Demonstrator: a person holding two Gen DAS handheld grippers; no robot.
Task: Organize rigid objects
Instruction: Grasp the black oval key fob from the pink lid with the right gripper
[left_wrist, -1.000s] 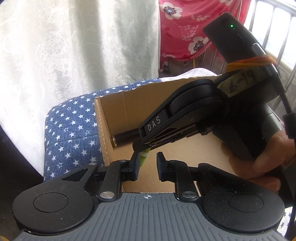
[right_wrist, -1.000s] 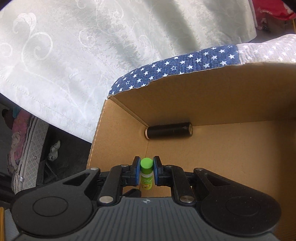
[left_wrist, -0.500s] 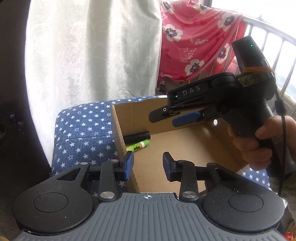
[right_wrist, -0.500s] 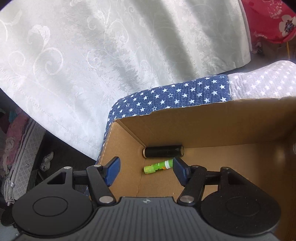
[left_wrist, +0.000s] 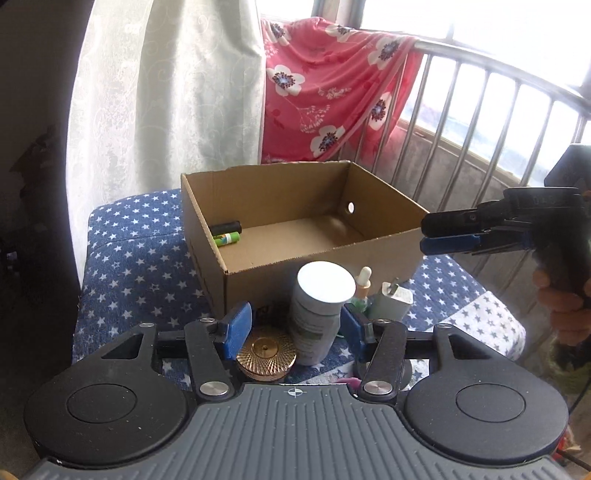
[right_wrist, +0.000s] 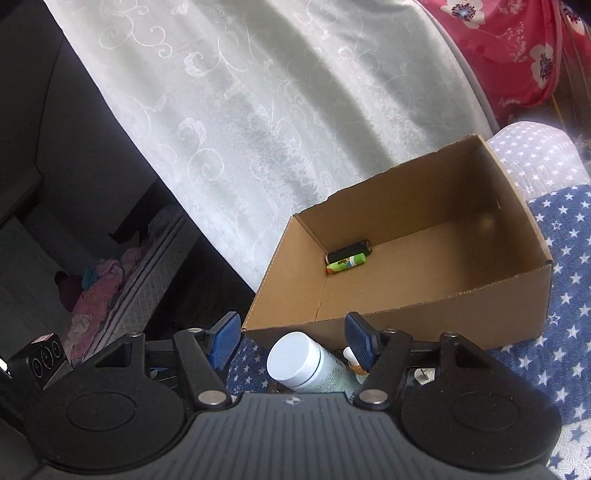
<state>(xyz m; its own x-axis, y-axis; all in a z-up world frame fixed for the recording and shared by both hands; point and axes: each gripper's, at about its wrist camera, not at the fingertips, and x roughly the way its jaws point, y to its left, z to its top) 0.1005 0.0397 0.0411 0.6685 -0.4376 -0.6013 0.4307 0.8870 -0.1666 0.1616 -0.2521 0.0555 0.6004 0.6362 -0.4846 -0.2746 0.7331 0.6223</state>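
Observation:
An open cardboard box (left_wrist: 321, 258) stands on a blue star-print cushion (left_wrist: 129, 258). In its far left corner a black cylinder (left_wrist: 226, 226) and a green tube (left_wrist: 227, 239) lie side by side; both show in the right wrist view too, the cylinder (right_wrist: 349, 251) behind the tube (right_wrist: 345, 265). In front of the box stand a white-capped bottle (left_wrist: 321, 295), a gold round lid (left_wrist: 266, 354), a dropper bottle (left_wrist: 364, 284) and a white plug (left_wrist: 391, 301). My left gripper (left_wrist: 295, 325) hovers near these, its jaws opening, pads touching nothing. My right gripper (right_wrist: 291, 332) is open and empty, off to the box's right (left_wrist: 450, 232).
A white curtain (left_wrist: 166, 92) hangs behind the box, with a red flowered cloth (left_wrist: 325, 92) over a metal railing (left_wrist: 498, 122) at the right. The cushion drops off at its left edge to a dark floor. A person's hand (left_wrist: 565, 302) holds the right gripper.
The right gripper let go of the green tube, which now lies in the box by the black cylinder. Both grippers drew back from the box, and the left jaws stand wider.

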